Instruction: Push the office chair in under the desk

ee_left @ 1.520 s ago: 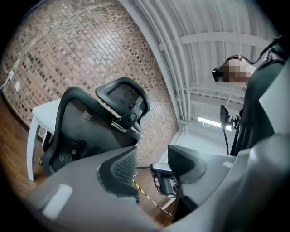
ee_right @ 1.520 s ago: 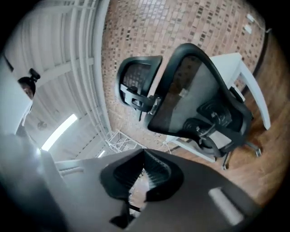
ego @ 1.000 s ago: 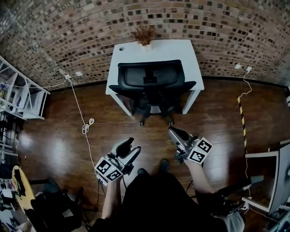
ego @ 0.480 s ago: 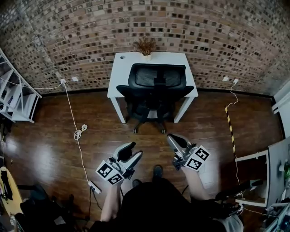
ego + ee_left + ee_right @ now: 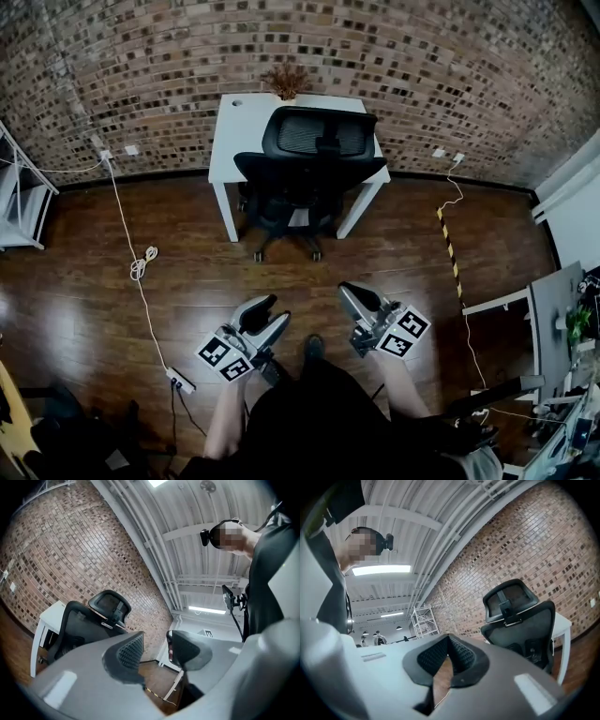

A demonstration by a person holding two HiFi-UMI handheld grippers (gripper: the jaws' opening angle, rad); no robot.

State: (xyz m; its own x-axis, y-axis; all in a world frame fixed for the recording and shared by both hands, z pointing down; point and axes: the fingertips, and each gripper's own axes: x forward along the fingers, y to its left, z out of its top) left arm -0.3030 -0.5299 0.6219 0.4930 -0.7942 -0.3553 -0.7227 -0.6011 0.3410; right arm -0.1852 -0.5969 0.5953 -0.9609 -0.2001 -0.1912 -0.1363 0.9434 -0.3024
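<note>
Nearest the person, the left tongs (image 5: 274, 311) stand slightly parted with nothing between them. The right tongs (image 5: 349, 291) are pressed together at the tips, also empty. Both hang over the wooden floor (image 5: 394, 244), well apart from the chair and aimed toward it.

Farther on, the black office chair (image 5: 314, 159) stands at the white worktop (image 5: 234, 122). Its seat reaches in between the legs of the worktop, and its castor base shows on the floor at the front edge. The back of the mesh backrest and headrest faces the person, so the seat points toward the wall. The chair's long axis runs upright from base to headrest, and the armrests spread to either side.

It will likely roll easily on the smooth boards, but the seat probably swivels, so a push on one side alone could turn it instead of sending it in. The mesh looks soft and would give. The stiff backrest rim or the central spine is the better place to press, with one pair of tongs on each side.

A dried plant (image 5: 286, 82) sits on the far edge of the worktop against the brick wall (image 5: 450, 66).
</note>
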